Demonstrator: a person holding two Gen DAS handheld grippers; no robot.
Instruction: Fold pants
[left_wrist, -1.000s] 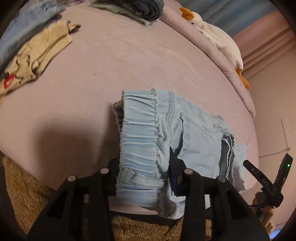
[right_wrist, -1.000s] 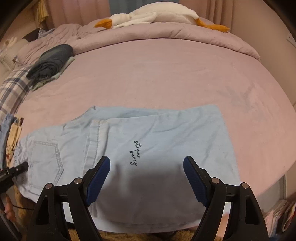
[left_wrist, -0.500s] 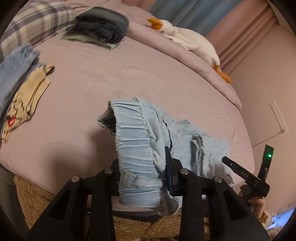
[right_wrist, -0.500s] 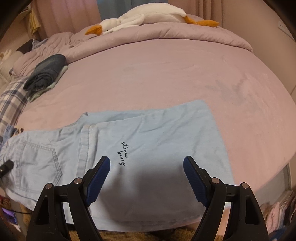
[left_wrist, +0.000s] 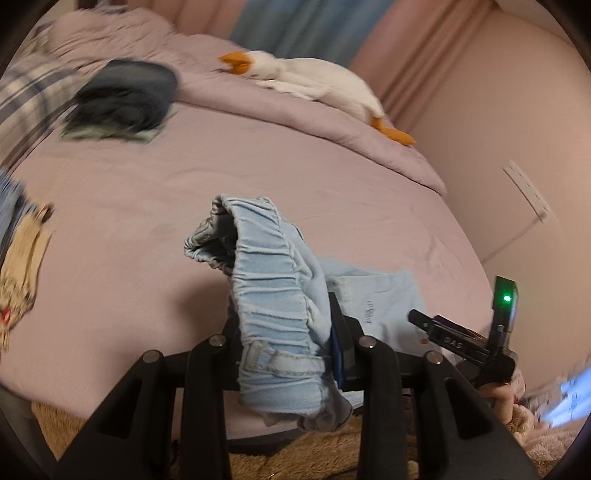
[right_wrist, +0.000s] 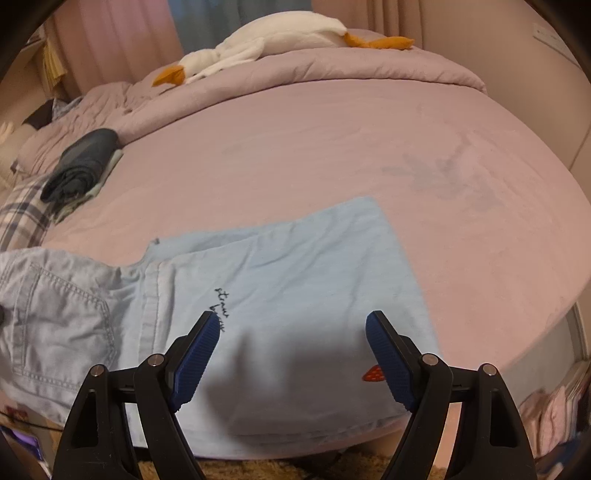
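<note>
The left gripper (left_wrist: 284, 354) fingers, which have just been closing, clench the gathered elastic waistband of the light-blue denim pants (left_wrist: 273, 295), lifted off the mauve-sheeted bed (right_wrist: 332, 147); the legs lie flat there. The right gripper (right_wrist: 291, 354) hovers spread, empty, above them.

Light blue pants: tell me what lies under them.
The light blue pants lie spread on the pink bed sheet, which shows all round them. The lifted waistband hangs above bare sheet. Whatever sits beneath the flat legs is covered.
</note>
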